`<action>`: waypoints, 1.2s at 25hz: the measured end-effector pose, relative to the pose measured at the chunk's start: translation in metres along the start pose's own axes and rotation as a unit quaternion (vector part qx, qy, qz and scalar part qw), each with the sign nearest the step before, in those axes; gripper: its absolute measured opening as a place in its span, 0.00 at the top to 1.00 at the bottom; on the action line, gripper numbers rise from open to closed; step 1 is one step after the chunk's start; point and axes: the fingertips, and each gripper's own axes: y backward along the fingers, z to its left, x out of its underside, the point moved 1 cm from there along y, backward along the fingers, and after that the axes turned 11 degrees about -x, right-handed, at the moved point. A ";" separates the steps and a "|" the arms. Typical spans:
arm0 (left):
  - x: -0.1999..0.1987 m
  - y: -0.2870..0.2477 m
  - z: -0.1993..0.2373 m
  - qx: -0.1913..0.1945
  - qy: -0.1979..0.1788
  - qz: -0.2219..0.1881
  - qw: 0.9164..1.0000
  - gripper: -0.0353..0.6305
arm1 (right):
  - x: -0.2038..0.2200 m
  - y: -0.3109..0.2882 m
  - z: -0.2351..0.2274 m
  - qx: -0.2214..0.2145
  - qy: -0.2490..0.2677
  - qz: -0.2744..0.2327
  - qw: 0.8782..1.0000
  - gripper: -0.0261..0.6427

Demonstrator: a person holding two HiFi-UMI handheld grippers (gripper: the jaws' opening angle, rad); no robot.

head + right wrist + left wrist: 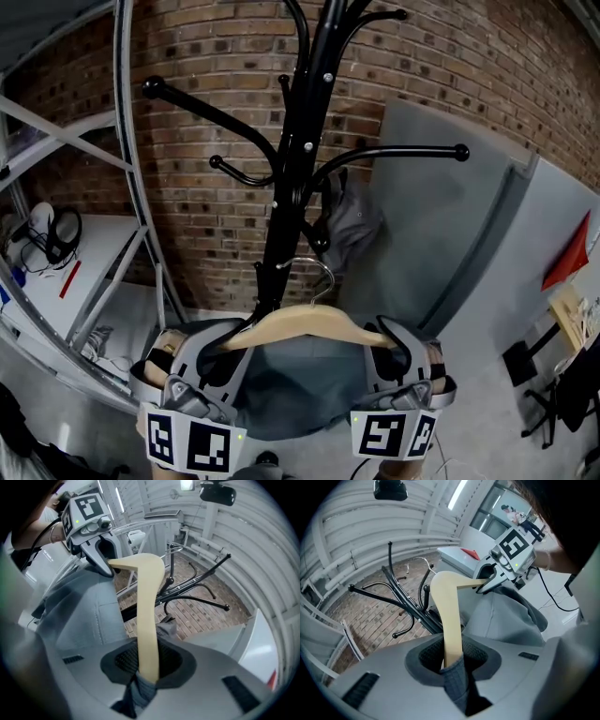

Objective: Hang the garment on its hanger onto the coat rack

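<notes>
Left gripper point(452, 663): jaws clamped on one end of the hanger point(305, 328), with garment point(300, 398) fabric pinched in. Right gripper point(147, 668): jaws clamped likewise on the other end. The hanger is held level before the rack point(298, 169). Its hook point(323, 275) is close to the pole, with the garment draped below.

1. Soft, even indoor light is filling the head view; the brick wall point(206, 56) is showing clearly, without glare.
2. A ceiling strip light point(458, 493) is glowing bright in the left gripper view.
3. Both gripper views are bending strongly and darkening to black at the corners.
4. The hanger point(147, 620) is blurring slightly close to the lens.
</notes>
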 end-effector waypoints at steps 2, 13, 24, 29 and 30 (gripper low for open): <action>0.000 -0.011 0.004 0.001 -0.003 -0.007 1.000 0.82 | 0.003 -0.008 -0.006 0.006 -0.005 0.001 1.000 0.84; 0.020 -0.054 0.001 0.020 -0.004 0.003 1.000 0.82 | 0.022 -0.052 -0.011 -0.011 -0.023 0.010 1.000 0.84; 0.031 -0.076 -0.007 0.037 0.001 0.012 0.999 0.82 | 0.037 -0.074 -0.012 -0.022 -0.028 0.021 0.999 0.84; 0.038 -0.082 -0.009 0.046 0.006 0.021 0.999 0.82 | 0.039 -0.083 -0.010 -0.032 -0.030 0.027 0.999 0.84; 0.040 -0.083 -0.010 0.048 0.006 0.023 0.999 0.82 | 0.040 -0.085 -0.008 -0.034 -0.030 0.027 0.999 0.84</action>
